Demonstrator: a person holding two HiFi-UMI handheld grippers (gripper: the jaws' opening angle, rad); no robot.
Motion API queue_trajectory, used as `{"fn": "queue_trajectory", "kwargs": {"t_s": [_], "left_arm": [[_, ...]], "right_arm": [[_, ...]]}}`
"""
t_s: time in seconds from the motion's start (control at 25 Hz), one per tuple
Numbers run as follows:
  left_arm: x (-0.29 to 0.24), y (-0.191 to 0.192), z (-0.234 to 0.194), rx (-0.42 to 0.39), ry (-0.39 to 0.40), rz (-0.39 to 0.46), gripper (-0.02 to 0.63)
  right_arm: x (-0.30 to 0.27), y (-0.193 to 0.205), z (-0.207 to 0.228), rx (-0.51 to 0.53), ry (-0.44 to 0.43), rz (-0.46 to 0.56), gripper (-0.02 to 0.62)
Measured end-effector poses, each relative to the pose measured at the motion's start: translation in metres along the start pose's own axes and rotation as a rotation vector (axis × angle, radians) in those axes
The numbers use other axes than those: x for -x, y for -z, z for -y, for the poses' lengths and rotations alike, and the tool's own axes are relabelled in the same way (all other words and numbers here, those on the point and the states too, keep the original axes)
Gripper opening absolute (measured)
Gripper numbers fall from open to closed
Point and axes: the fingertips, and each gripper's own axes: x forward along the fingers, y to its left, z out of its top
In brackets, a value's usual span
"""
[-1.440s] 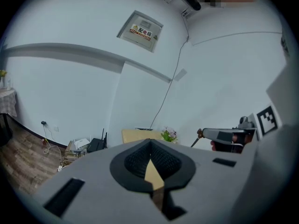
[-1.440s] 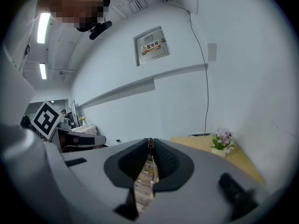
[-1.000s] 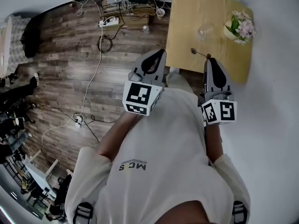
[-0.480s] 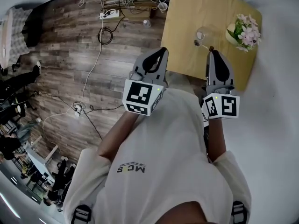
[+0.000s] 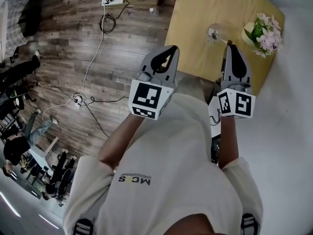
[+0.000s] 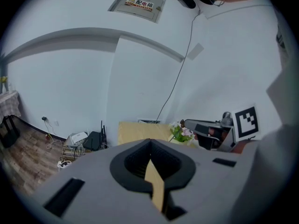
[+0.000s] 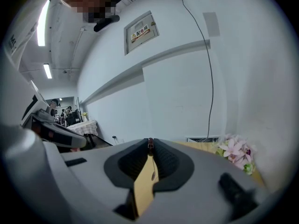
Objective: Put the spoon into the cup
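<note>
A clear glass cup [image 5: 218, 29] stands on the yellow table [image 5: 195, 13] in the head view. My right gripper [image 5: 229, 46] is shut on the handle end of a thin metal spoon [image 5: 220, 38]. The spoon's bowl reaches to the cup's mouth; whether it is inside I cannot tell. In the right gripper view only a small dark bit of the spoon [image 7: 150, 145] shows at the closed tips. My left gripper [image 5: 172, 49] hangs shut and empty over the table's near edge, left of the cup. Its jaws meet in the left gripper view [image 6: 150, 141].
A pot of pink flowers [image 5: 264, 29] stands on the table just right of the cup. Cables and a power strip [image 5: 113, 0] lie on the wooden floor at left. A white wall runs along the right side. People stand far off at the left edge.
My right gripper has carried the spoon forward, from near the table's front edge to the cup. The left gripper moved forward a little too.
</note>
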Motion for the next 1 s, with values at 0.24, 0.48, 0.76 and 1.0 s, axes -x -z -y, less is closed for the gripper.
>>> {"fn": "queue_trajectory", "kwargs": {"t_s": [0.24, 0.48, 0.76, 1.0], "left_arm": [[-0.020, 0.007, -0.004, 0.005, 0.005, -0.035, 0.011], [-0.040, 0.020, -0.007, 0.004, 0.017, -0.081, 0.011], [-0.061, 0.032, -0.007, 0.005, 0.032, -0.122, 0.011], [-0.071, 0.046, -0.010, 0.011, 0.025, -0.149, 0.011]], "right_arm": [[-0.018, 0.019, 0.019, -0.017, 0.030, -0.025, 0.052], [-0.036, 0.049, 0.031, -0.065, 0.042, -0.076, 0.052], [-0.052, 0.079, 0.031, -0.109, 0.022, -0.127, 0.052], [-0.062, 0.106, 0.037, -0.132, 0.026, -0.178, 0.052]]}}
